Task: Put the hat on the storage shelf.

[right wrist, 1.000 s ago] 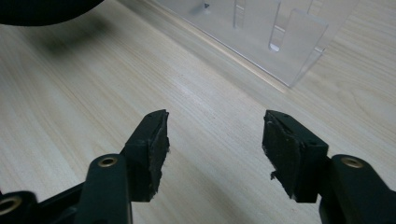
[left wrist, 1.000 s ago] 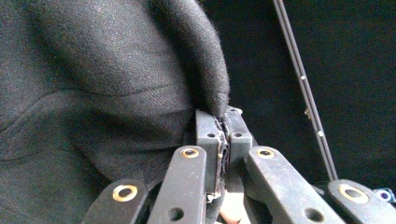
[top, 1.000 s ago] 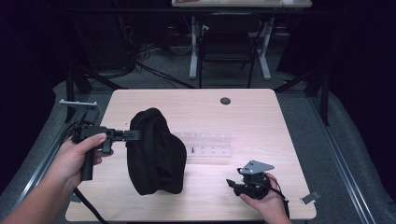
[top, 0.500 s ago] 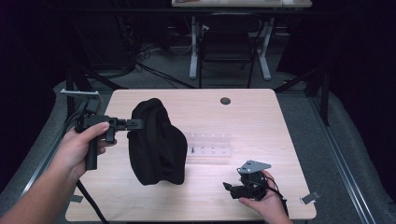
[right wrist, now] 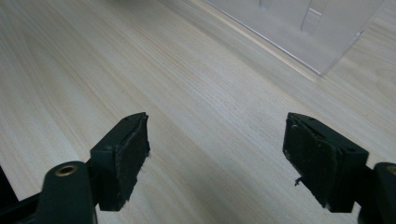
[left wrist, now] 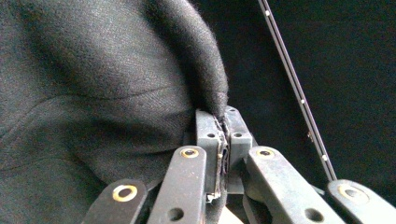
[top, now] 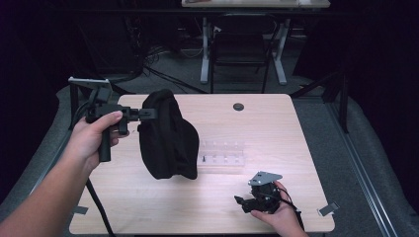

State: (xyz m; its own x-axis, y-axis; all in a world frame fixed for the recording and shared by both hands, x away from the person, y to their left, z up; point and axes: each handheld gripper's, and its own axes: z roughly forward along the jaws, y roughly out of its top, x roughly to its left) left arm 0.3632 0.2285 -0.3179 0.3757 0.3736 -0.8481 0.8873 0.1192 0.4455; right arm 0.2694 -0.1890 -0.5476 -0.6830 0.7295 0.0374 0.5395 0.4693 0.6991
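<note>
A black cloth bag (top: 167, 136) hangs over the left half of the wooden table (top: 306, 148), its lower end near or on the tabletop. My left gripper (top: 150, 114) is shut on the bag's upper edge and holds it up; in the left gripper view the black fabric (left wrist: 102, 79) is pinched between the closed jaws of that gripper (left wrist: 223, 125). A clear plastic rack (top: 223, 152) lies just right of the bag. My right gripper (top: 241, 202) rests low at the table's front right, open, with nothing between its pads (right wrist: 126, 154).
A small dark round grommet (top: 238, 106) sits in the tabletop near the far edge. A corner of the clear rack (right wrist: 303, 32) shows ahead of the right gripper. Beyond the table stand a chair and desk legs (top: 242, 49) on a dark floor.
The left gripper has lifted the bag and moved up and toward the far left, stretching the bag taller. The right gripper has hardly moved.
</note>
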